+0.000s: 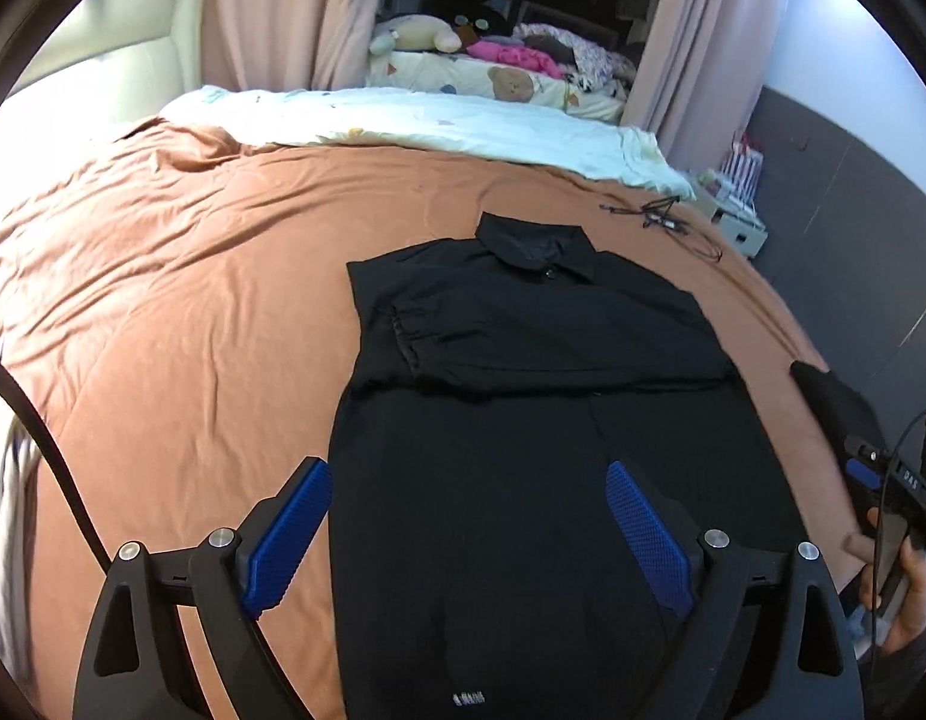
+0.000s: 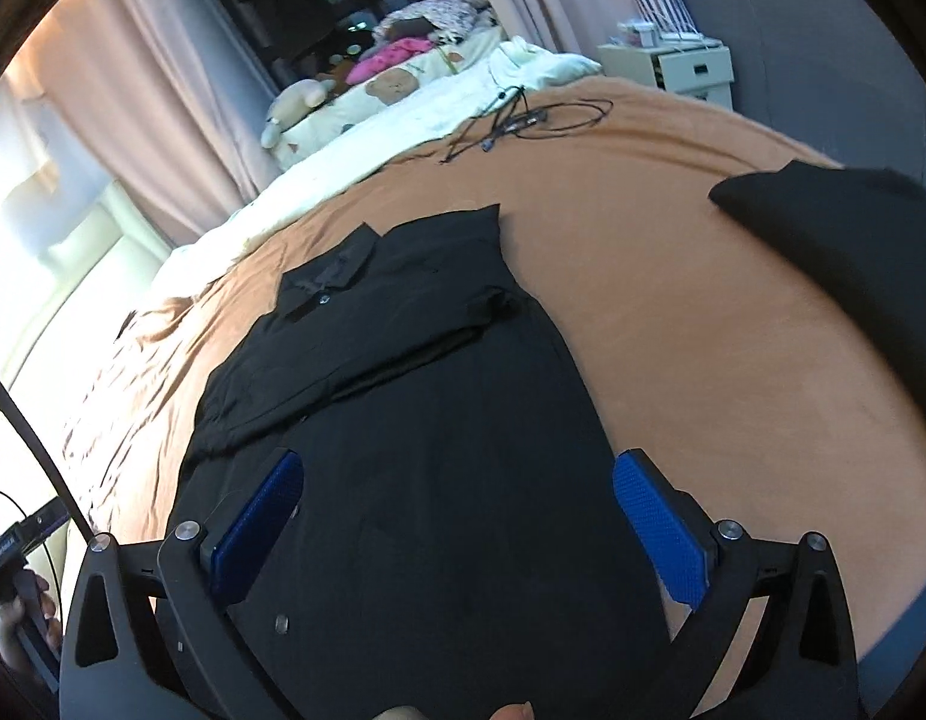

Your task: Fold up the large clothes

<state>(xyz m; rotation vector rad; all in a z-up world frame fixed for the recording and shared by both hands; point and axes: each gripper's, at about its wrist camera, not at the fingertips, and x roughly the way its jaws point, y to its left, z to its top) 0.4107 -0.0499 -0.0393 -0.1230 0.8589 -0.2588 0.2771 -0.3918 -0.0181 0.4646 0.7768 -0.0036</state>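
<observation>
Overhanging frame edge, shirt (image 1: 523, 480) hem unseen.

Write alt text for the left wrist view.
A black collared shirt lies flat on a brown bedspread, sleeves folded across its chest. The open left gripper hovers above its lower half, holding nothing.

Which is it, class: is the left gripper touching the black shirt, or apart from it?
Apart. The left wrist view shows the left gripper open above the black shirt, which lies flat on the bed with nothing between the pads.
</observation>
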